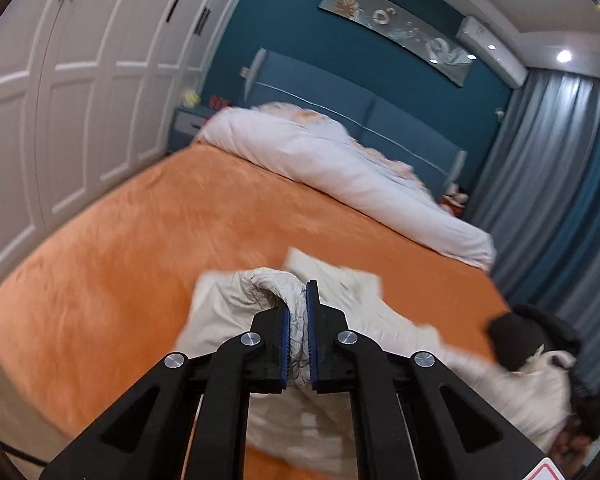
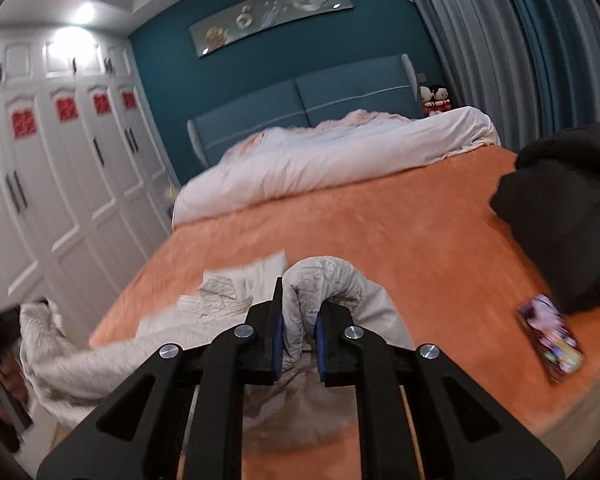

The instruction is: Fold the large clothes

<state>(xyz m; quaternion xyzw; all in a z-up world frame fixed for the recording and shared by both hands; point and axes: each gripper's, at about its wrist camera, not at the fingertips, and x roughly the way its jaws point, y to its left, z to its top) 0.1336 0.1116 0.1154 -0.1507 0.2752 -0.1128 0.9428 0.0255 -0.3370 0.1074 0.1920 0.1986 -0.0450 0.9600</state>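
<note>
Nearest in the left wrist view, the left gripper (image 1: pixel 299 316) has its jaws pressed almost together on a bunched fold of the cream quilted garment (image 1: pixel 236 300), which humps up over the pads. In the right wrist view the right gripper (image 2: pixel 298 316) pinches another thick fold of the same garment (image 2: pixel 328 276), its jaws held a little apart by the cloth. The rest of the garment hangs and trails over the near edge of the orange bedspread (image 1: pixel 140 240). Further right on the bed lie a black garment (image 2: pixel 560 220) and a phone (image 2: pixel 550 344). Beyond, a rumpled white duvet (image 1: pixel 320 160) lies against the blue headboard (image 2: pixel 340 96), with white wardrobes (image 1: pixel 60 100) alongside.
</note>
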